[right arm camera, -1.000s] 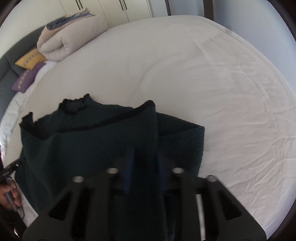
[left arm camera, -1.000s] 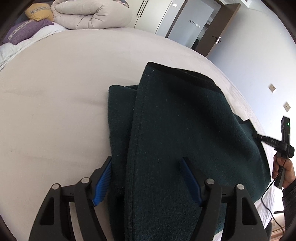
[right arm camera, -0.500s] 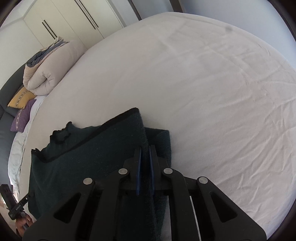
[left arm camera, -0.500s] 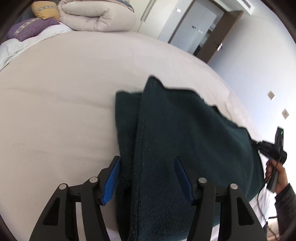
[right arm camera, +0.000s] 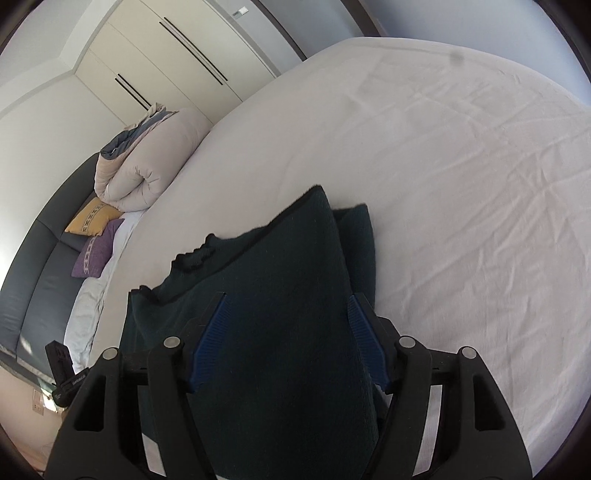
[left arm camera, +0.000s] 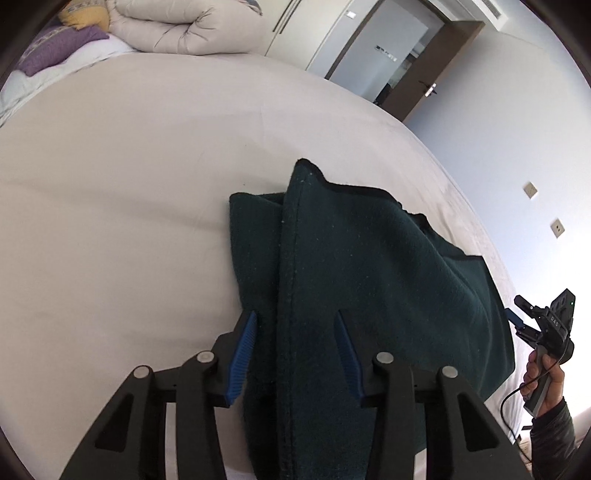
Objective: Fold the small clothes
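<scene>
A dark green fleece garment (left arm camera: 369, 280) with black trim lies folded on the white bed (left arm camera: 110, 221). My left gripper (left arm camera: 295, 350) is open, its blue pads astride the garment's near edge. In the right wrist view the same garment (right arm camera: 280, 295) runs between the blue pads of my right gripper (right arm camera: 288, 332), which is open. The right gripper also shows at the far right of the left wrist view (left arm camera: 546, 328), held in a hand at the garment's far edge.
A rolled beige duvet (left arm camera: 184, 26) and yellow and purple pillows (right arm camera: 96, 232) lie at the head of the bed. Wardrobe doors (right arm camera: 177, 62) and a doorway (left arm camera: 399, 55) stand beyond. The bed's edge (left arm camera: 480, 229) runs along the right.
My right gripper was shut on the garment's fold and has opened. My left gripper stays open and has shifted slightly over the garment. The garment has settled onto the bed.
</scene>
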A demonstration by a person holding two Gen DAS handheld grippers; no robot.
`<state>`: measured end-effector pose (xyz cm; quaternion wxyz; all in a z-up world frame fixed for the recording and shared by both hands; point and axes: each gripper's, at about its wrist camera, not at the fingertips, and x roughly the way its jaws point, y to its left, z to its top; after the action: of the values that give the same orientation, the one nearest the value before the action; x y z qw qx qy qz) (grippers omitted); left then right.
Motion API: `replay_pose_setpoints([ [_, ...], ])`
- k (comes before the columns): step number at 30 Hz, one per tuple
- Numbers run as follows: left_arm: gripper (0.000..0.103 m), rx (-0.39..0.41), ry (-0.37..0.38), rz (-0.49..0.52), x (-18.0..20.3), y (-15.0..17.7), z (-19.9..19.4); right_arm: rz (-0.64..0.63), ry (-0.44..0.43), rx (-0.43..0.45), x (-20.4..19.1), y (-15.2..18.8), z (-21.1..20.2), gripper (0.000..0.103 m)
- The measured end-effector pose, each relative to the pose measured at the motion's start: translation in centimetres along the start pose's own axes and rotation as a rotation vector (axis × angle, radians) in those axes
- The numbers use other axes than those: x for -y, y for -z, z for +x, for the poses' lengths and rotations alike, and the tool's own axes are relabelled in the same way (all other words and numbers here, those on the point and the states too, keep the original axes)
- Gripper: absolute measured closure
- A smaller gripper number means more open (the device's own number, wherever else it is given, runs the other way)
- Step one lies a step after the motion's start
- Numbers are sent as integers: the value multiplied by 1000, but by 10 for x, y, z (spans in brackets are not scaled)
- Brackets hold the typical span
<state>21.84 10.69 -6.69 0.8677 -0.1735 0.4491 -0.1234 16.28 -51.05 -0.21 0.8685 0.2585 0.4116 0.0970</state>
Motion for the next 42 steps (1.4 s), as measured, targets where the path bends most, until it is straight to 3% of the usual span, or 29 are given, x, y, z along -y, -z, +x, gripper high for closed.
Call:
replay_pose_setpoints([
  [4,69,-23,-29,46,8,-2,8,8,10,-11,4,5,3,38],
  [6,80,-24,-59,62,9,-2,8,1,13,-14,3,6,6,38],
  [11,79,14,-132,75,12,2,-2,-23,27,-17,0,8,8,38],
  [20,79,4,-167,154,29,12,3,-22,30,-28,1,7,11,38],
  [26,88,50,-288,215,40,16,-6,-27,38,-24,0,7,12,38],
  [27,96,55,-297,227,43,18,-7,-30,40,-24,-1,7,11,38],
  [29,98,63,-318,252,48,21,-9,-38,46,-26,-2,8,12,38],
  [35,99,49,-283,269,50,28,-10,-36,47,-28,-1,8,13,38],
  [42,100,95,-245,150,29,28,-26,-32,53,-26,2,9,15,38],
])
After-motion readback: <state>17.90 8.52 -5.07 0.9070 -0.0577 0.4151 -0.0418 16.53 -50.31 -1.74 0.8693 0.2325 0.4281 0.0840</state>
